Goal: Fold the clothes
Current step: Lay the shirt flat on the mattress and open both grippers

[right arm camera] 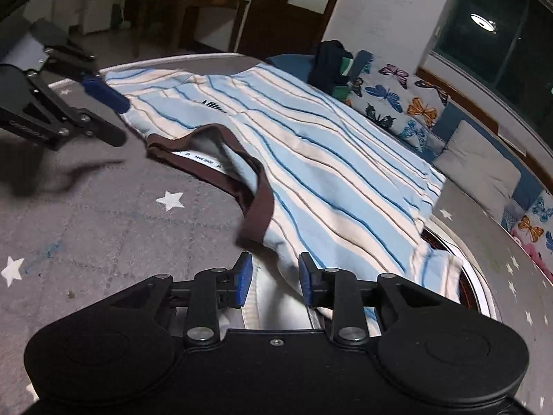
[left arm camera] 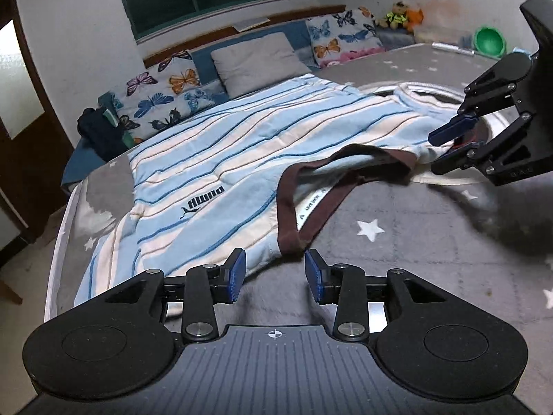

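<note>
A light blue and cream striped shirt (left arm camera: 214, 159) with a brown collar (left arm camera: 293, 200) lies spread on the grey star-patterned bed cover (left arm camera: 397, 242). It also shows in the right wrist view (right arm camera: 328, 159). My left gripper (left arm camera: 275, 278) is open, just short of the collar's near end, holding nothing. My right gripper (right arm camera: 272, 278) is open, its jaws on either side of the shirt's shoulder edge. In the left wrist view the right gripper (left arm camera: 440, 150) sits at the shirt's far shoulder. In the right wrist view the left gripper (right arm camera: 115, 117) hovers by the other shoulder.
Butterfly pillows (left arm camera: 162, 100) and a grey pillow (left arm camera: 257, 62) line the headboard. A dark clothes pile (left arm camera: 100, 135) sits at the bed's far corner. Plush toys (left arm camera: 402, 14) and a green bowl (left arm camera: 489, 41) stand at the back right. A door (right arm camera: 293, 7) is behind the bed.
</note>
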`<state>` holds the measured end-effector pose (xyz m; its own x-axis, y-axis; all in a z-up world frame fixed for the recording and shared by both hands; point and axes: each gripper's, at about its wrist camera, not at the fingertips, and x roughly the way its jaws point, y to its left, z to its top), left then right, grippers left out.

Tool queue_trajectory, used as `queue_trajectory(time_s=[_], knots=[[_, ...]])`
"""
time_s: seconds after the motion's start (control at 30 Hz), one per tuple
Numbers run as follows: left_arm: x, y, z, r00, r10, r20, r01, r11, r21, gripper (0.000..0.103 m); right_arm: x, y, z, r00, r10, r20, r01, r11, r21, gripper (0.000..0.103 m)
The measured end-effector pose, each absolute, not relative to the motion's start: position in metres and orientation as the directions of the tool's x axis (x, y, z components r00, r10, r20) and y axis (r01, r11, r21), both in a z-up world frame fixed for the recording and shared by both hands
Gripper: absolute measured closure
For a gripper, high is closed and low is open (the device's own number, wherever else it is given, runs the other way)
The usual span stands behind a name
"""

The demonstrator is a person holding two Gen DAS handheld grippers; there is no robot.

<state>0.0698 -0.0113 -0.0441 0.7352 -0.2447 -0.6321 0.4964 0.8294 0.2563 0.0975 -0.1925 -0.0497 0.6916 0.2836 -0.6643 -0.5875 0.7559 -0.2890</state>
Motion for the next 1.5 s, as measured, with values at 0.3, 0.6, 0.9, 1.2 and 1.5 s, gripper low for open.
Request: queue_trajectory(time_s=[0.3, 0.6, 0.9, 1.2, 1.5], knots=[[0.095, -0.018, -0.058, 0.715, -0.241, -0.656, 0.498, 0.834, 0.236, 0.083, 0.110, -0.193, -0.057, 0.684, 0.278, -0.674, -0.585, 0.761, -0.280, 0.087], [0.057, 0.008, -0.028, 0.684, -0.339, -0.646, 0.554, 0.818, 0.156, 0.089, 0.089, -0.206, -0.036, 0.678, 0.322, -0.661, -0.602, 0.759, -0.248, 0.094], [-0.016, 0.014, -0.037, 0.533, -0.359, -0.766, 0.716, 0.674, 0.182, 0.089, 0.016, -0.205, -0.035, 0.544, 0.354, -0.761, -0.734, 0.640, -0.227, 0.094], [-0.028, 0.036, -0.031, 0.485, -0.370, -0.792, 0.718, 0.686, 0.119, 0.087, -0.014, -0.196, -0.009, 0.504, 0.446, -0.739, -0.786, 0.591, -0.180, 0.081], [-0.038, 0.051, -0.019, 0.553, -0.353, -0.755, 0.663, 0.735, 0.142, 0.078, 0.025, -0.166, -0.032, 0.549, 0.459, -0.698, -0.747, 0.645, -0.163, 0.081]])
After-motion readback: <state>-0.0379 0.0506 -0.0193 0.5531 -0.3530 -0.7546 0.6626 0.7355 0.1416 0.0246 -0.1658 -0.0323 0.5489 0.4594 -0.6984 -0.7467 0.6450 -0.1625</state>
